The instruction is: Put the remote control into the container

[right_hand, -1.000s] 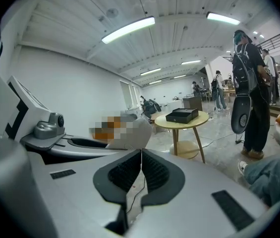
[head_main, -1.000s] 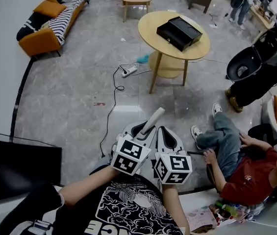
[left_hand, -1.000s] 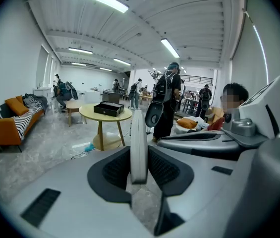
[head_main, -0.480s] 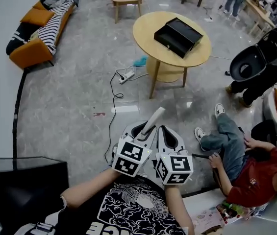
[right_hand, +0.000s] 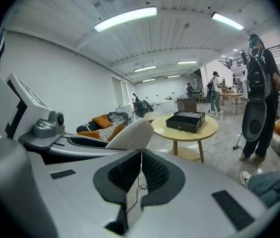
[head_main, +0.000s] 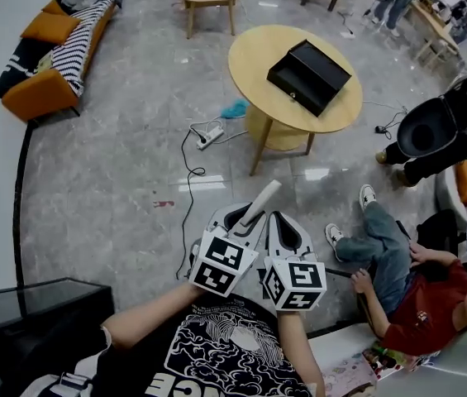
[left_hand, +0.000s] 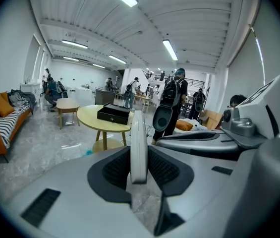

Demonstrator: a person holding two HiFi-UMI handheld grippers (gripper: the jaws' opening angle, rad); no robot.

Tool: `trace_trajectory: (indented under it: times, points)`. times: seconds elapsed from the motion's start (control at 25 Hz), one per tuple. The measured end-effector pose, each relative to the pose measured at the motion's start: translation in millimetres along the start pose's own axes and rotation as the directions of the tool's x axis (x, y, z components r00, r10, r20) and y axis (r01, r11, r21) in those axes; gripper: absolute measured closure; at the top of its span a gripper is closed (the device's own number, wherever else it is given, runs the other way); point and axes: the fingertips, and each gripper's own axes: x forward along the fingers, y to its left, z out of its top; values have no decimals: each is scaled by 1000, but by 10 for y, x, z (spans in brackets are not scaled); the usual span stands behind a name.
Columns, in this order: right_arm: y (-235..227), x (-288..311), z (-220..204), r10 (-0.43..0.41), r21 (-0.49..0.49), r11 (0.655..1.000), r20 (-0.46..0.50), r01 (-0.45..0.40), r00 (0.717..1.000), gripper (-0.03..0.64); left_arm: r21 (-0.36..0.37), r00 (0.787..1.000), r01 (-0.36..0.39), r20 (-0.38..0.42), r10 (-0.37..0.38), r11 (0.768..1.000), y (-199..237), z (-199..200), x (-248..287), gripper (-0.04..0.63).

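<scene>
A white remote control (head_main: pixel 259 203) sticks up between the jaws of my left gripper (head_main: pixel 245 215), which is shut on it; in the left gripper view the remote control (left_hand: pixel 139 145) stands on edge between the black pads. My right gripper (head_main: pixel 282 219) is close beside the left one, shut with nothing in it (right_hand: pixel 140 155). The container, a black box (head_main: pixel 309 76), lies on a round yellow table (head_main: pixel 254 56) well ahead of both grippers. The black box (left_hand: pixel 113 113) (right_hand: pixel 185 121) also shows in both gripper views.
A person in a red shirt (head_main: pixel 419 304) sits on the floor to the right. A power strip with its cable (head_main: pixel 208 135) lies between me and the table. An orange sofa (head_main: pixel 47 48) is far left, a black cabinet (head_main: pixel 26 313) lower left, a black seat (head_main: pixel 448 122) at right.
The head view has shifted, so the table and box sit a little lower in the picture. Both grippers keep their places, with the remote control still held in the left one.
</scene>
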Motion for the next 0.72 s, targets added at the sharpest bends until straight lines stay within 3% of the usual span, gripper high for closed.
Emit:
trace_trajectory:
  times: [0.72]
  points:
    - [580,883,204,88,-61,994,-34,-90,996,592,-70,996,-70,47,73,995,1059,108,-109,488]
